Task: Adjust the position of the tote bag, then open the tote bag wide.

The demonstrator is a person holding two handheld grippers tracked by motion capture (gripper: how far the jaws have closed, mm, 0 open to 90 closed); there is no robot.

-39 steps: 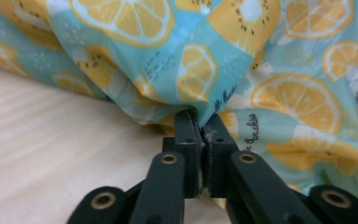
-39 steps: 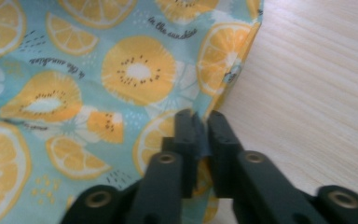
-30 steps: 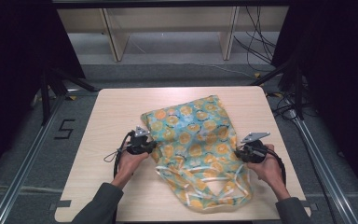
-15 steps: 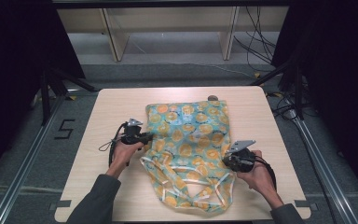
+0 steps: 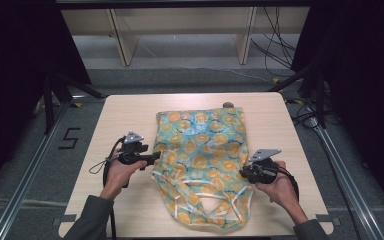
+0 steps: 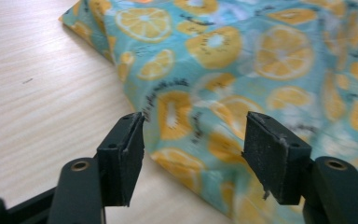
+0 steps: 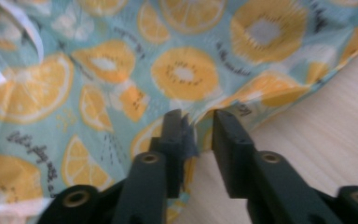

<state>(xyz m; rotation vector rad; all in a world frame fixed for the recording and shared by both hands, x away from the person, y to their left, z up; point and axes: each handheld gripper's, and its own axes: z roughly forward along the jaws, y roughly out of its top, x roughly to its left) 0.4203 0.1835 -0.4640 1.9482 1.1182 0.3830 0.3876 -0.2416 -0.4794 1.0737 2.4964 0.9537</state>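
Bag: a teal fabric bag (image 5: 200, 150) printed with orange and kiwi slices lies flat in the middle of the tabletop (image 5: 115, 115); white-edged handles at the near end; its near edge is cut off in the high view
Writing: small dark script runs across the print; too blurred to read
Hidden: a small dark thing at the bag's far edge; cannot tell what
Left gripper (image 6: 193, 140): jaws wide apart over the bag's left edge; nothing held
Right gripper (image 7: 198, 135): jaws narrow, a fold of the bag's right edge between them; whether it is pinched, cannot tell
Floor: a black "5" (image 5: 69, 138) left of the tabletop
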